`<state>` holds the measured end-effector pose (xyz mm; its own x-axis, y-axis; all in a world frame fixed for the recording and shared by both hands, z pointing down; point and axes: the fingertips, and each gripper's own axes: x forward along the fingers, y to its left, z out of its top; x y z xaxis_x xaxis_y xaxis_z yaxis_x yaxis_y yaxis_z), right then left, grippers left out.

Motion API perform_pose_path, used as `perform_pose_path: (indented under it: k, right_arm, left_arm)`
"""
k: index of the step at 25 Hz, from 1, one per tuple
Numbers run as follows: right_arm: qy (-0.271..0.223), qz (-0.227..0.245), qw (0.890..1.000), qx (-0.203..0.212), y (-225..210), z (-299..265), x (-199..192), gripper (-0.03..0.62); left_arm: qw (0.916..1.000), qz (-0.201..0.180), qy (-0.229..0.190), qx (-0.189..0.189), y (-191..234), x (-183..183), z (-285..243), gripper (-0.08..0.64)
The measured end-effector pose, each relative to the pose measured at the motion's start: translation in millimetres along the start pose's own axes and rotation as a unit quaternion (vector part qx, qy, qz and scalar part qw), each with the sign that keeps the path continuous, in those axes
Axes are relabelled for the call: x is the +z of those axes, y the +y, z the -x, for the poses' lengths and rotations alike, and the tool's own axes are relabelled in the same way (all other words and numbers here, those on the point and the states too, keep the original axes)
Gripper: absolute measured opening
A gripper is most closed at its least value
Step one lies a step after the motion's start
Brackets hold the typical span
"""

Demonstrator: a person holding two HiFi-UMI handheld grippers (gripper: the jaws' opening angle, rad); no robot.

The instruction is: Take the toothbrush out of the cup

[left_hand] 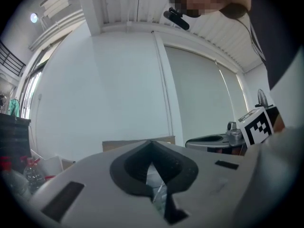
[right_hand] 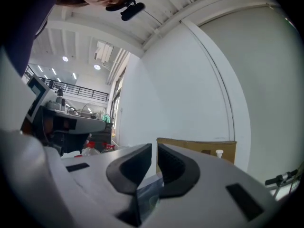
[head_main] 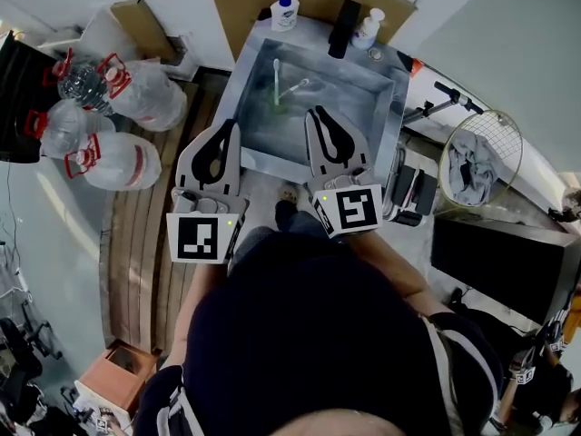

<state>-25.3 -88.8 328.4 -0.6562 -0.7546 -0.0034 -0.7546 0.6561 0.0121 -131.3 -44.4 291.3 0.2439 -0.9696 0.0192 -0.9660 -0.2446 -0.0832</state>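
In the head view a white toothbrush (head_main: 277, 74) stands upright in a small greenish cup (head_main: 277, 106) inside the metal sink (head_main: 386, 121). A second pale, brush-like item (head_main: 298, 86) lies just right of it. My left gripper (head_main: 232, 125) hovers at the sink's near left edge, empty, with its jaws together. My right gripper (head_main: 316, 112) reaches over the near rim, a little right of the cup and short of it, also empty. The left gripper (left_hand: 152, 142) tips meet in its own view. The right gripper (right_hand: 155, 148) shows only a thin slit. Both gripper views face the white wall, with cup and toothbrush hidden.
A black faucet (head_main: 344, 27) and two soap bottles (head_main: 284, 9) (head_main: 367, 28) stand on the sink's back edge. Several large water bottles (head_main: 118, 157) lie on the floor at left beside a wooden pallet (head_main: 136, 243). A racket (head_main: 481, 157) with cloth sits right.
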Motion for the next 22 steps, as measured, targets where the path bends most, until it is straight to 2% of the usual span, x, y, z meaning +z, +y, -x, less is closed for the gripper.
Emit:
perform_pose_path:
  k: [11,15,19,22]
  right_arm:
    - [0.043,-0.038,0.996,-0.072,-34.7,-17.9,-46.0,0.033]
    - [0.067,-0.065,0.991,-0.096,-40.7,-24.3,-60.4,0.098]
    - [0.094,-0.075,0.986,-0.119,-45.6,-33.4,-83.9,0.1]
    - [0.121,-0.081,0.981,-0.127,-49.9,-47.2,-112.0,0.1]
  left_arm:
    - [0.996,0.007,0.032,-0.083,4.2,-34.6,-54.7,0.021]
    - [0.9919,0.006,0.051,-0.116,10.5,-46.8,-74.1,0.021]
    - [0.9865,0.021,0.064,-0.149,19.2,-61.2,-91.9,0.021]
    - [0.9826,0.018,0.078,-0.168,24.8,-74.2,-104.6,0.021]
